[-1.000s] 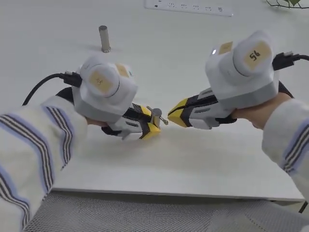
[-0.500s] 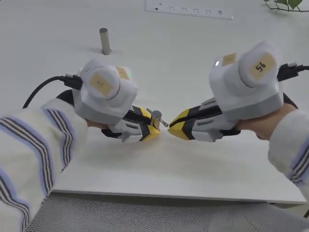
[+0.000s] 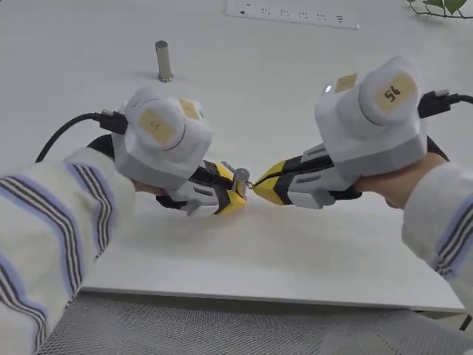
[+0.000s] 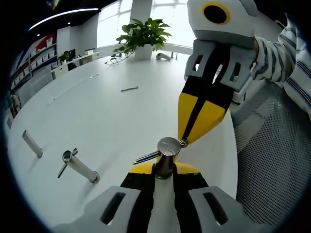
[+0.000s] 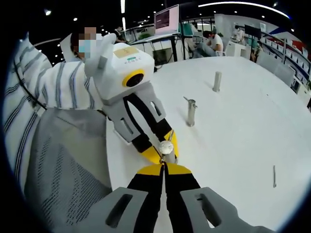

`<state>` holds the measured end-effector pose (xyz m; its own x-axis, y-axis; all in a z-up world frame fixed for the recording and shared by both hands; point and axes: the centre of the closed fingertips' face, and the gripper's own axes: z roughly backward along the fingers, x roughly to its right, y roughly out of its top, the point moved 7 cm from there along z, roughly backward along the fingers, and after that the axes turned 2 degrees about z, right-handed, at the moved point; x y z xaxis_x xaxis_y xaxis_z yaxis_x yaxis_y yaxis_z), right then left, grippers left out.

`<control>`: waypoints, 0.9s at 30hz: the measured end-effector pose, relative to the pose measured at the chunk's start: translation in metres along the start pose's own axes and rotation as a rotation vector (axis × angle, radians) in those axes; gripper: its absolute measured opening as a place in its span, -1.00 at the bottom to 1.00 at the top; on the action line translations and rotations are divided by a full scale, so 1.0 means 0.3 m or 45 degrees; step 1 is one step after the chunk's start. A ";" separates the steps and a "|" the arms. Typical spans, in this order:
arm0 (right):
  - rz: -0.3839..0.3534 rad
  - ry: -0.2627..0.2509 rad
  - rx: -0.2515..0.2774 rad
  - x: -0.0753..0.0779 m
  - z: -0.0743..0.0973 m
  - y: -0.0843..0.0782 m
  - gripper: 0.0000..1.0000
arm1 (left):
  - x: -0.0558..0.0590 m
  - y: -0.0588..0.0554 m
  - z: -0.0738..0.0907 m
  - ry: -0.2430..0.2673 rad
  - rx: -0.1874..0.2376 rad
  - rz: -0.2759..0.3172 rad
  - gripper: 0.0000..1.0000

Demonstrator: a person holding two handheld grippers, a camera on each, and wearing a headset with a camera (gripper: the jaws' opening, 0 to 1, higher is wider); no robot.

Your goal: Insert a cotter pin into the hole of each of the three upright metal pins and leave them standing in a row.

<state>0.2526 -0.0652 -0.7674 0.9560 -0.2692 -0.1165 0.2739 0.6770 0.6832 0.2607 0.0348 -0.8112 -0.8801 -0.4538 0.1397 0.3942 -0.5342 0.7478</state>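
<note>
Left gripper [image 4: 165, 170]: jaws narrow, clamped on the shaft of the held metal pin, whose round head stands just clear of the yellow tips.
Held metal pin [image 4: 168, 147]: gripped upright between the left gripper's jaws, directly in front of the right gripper's tips.
Right gripper [image 5: 164, 167]: jaws pinched almost together on the loop end of the cotter pin. Its tips point at the left gripper's tips and nearly touch them.
Cotter pin [image 4: 146, 157]: passes through the hole below the held metal pin's head. The loop is at the right gripper's tips and the legs stick out on the side away from that gripper.
Second metal pin [image 5: 191, 112]: upright on the table [image 3: 295, 244], ahead of the right gripper and past the left gripper's tips.
Second cotter pin [image 4: 66, 156]: sits across the top of the second metal pin.
Third metal pin [image 3: 163, 61]: upright, farther ahead of the right gripper, well apart from both grippers.
Loose cotter pin [image 5: 274, 176]: flat on the table, off to the right gripper's right, well apart.
Power strip [image 3: 292, 13]: on the table well beyond both grippers.
</note>
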 end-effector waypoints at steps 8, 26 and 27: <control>-0.016 0.014 0.001 -0.016 -0.007 -0.001 -0.89 | 0.001 0.000 0.000 0.003 -0.001 -0.001 -0.75; -0.100 -0.018 0.009 0.014 -0.010 -0.005 -0.89 | 0.006 -0.004 0.008 0.004 -0.005 0.004 -0.76; -0.086 -0.018 0.009 0.015 -0.009 -0.004 -0.89 | 0.006 -0.006 0.009 0.004 -0.005 0.006 -0.76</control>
<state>0.2569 -0.0653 -0.7706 0.9339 -0.3235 -0.1521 0.3365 0.6521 0.6794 0.2577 0.0369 -0.8104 -0.8774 -0.4585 0.1413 0.3993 -0.5347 0.7447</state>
